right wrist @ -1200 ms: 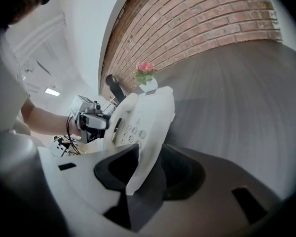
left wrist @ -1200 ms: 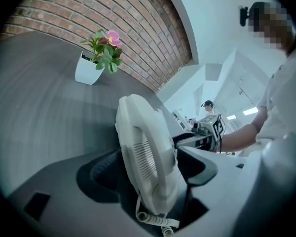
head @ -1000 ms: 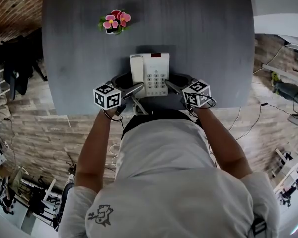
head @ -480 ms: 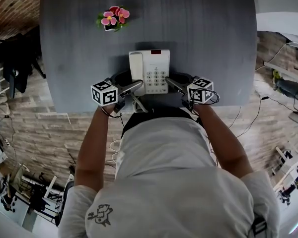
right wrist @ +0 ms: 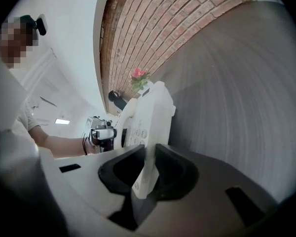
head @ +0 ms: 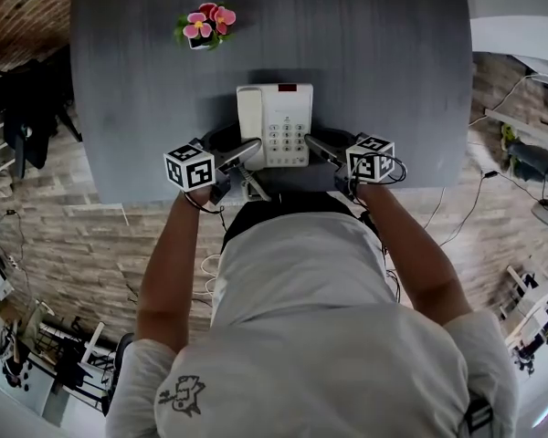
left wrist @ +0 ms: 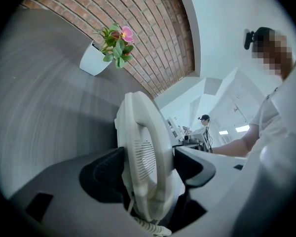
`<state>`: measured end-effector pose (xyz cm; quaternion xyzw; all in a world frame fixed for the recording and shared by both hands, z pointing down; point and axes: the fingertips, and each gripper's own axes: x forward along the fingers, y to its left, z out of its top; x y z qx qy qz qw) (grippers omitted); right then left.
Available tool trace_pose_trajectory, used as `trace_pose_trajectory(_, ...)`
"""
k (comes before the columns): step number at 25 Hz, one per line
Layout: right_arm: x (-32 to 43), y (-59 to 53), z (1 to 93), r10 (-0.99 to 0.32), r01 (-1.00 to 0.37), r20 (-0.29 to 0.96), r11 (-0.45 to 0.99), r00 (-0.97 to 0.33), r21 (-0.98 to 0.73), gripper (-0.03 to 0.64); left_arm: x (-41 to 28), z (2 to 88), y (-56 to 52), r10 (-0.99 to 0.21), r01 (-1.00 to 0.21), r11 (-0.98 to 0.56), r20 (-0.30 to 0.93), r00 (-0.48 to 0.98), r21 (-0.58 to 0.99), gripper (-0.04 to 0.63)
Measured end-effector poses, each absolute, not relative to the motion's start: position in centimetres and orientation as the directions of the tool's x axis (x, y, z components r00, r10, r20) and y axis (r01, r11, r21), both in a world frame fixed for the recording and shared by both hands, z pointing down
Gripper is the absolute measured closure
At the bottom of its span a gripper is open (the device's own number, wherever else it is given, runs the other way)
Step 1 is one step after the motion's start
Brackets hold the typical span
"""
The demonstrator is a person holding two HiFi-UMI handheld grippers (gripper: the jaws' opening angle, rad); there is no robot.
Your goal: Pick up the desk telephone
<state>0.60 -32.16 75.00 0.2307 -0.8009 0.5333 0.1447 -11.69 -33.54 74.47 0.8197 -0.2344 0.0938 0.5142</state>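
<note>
the desk telephone [head: 276, 126] is sitting unlifted on the table [head: 393, 62], nearer the person than the flower pot [head: 201, 27]; the left gripper [head: 247, 151] fingers are closing on its handset [left wrist: 145, 162], the right gripper [head: 318, 146] fingers on its other edge.

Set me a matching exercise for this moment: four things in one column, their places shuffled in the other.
Things:
1. desk telephone
2. flower pot
3. left gripper
4. right gripper

Places:
A. on the telephone's thin right edge
B. far left part of the table
C. around the handset
D. middle of the table, by its near edge

Pairs: 1-D, 2-B, 3-C, 4-A.

Both grippers' jaws are closing, with the telephone between them.
</note>
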Motion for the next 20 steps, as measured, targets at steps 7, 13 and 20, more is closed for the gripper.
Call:
trace_pose_trajectory(7, 1.3, -31.2, 72.8, -0.247, -0.517, 0.457, 0.316, -0.855, -0.796, 0.545, -11.0, 72.0, -33.0, -0.284, -0.480, -0.380, 0.394, 0.874, 0.790, 0.267)
trace_pose_trajectory(13, -0.9, -28.5, 69.0, -0.281, -0.524, 0.446, 0.357, -0.850, -0.773, 0.547, -13.4, 68.4, -30.1, -0.316, -0.464, -0.412, 0.355, 0.880, 0.784, 0.268)
trace_pose_trajectory(20, -1.9, -26.7, 65.4, -0.329, -0.532, 0.426, 0.391, -0.843, -0.751, 0.549, -14.4, 64.7, -28.3, -0.323, -0.465, -0.471, 0.344, 0.882, 0.749, 0.268)
